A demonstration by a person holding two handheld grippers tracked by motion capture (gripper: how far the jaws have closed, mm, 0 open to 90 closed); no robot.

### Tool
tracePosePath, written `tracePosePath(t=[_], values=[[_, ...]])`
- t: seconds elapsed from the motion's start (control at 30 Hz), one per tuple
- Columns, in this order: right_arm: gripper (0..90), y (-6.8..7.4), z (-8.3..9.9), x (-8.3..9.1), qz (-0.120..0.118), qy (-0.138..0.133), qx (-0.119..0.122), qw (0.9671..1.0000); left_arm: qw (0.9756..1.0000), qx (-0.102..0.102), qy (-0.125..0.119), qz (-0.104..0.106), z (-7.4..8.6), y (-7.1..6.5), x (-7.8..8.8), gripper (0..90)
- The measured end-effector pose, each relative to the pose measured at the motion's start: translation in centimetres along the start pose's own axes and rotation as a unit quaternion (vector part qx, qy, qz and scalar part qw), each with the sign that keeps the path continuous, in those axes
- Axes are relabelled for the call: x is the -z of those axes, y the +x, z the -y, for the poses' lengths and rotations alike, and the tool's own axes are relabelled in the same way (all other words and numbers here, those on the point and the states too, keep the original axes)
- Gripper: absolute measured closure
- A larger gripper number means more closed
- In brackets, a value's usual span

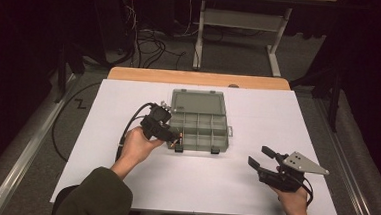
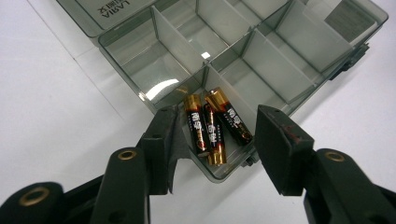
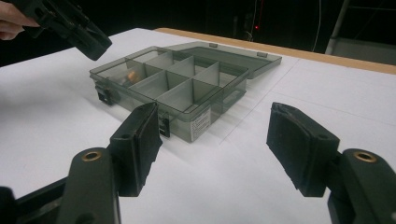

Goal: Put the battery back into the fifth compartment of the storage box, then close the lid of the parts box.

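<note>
Three batteries, one organiser box

- A lab or test room, with dark surroundings on all sides.
- A white-topped table stands on grey carpet.
- Tangled cables lie on the floor beside a metal desk frame.

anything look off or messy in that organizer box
Nothing is spilled or damaged. The three batteries lie loosely at slightly different angles, one partly on the others, in a corner compartment of the open organizer box. The left claw is open just above them. The other compartments look empty.
</note>
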State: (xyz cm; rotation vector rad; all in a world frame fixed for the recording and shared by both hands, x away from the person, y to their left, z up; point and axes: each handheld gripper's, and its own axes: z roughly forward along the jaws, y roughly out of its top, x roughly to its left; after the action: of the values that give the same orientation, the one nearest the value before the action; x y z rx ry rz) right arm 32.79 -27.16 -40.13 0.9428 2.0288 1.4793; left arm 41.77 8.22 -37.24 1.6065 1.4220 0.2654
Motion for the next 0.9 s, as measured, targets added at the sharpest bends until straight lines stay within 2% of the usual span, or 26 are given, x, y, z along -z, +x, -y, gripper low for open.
tracePosePath(t=[0.3, 0.7, 0.8, 0.9], values=[[36.3, -0.1, 0.0, -0.2, 0.001, 0.003, 0.0, 1.0, 0.9999, -0.001, -0.008, 0.01, -0.1, -0.2, 0.4, 47.0], [36.4, -0.3, -0.1, -0.4, 0.005, 0.002, -0.005, 1.0, 0.9996, 0.003, -0.025, 0.01, -0.2, -0.2, 1.1, 46.2], [36.4, -0.2, -0.2, -0.6, 0.002, 0.003, -0.006, 1.0, 0.9992, 0.011, -0.036, 0.012, -0.3, 0.1, 1.5, 46.1], [36.3, -0.2, -0.4, -1.0, -0.002, 0.004, -0.018, 0.9998, 0.9987, 0.019, -0.047, 0.01, -0.4, 0.5, 1.6, 46.1]])
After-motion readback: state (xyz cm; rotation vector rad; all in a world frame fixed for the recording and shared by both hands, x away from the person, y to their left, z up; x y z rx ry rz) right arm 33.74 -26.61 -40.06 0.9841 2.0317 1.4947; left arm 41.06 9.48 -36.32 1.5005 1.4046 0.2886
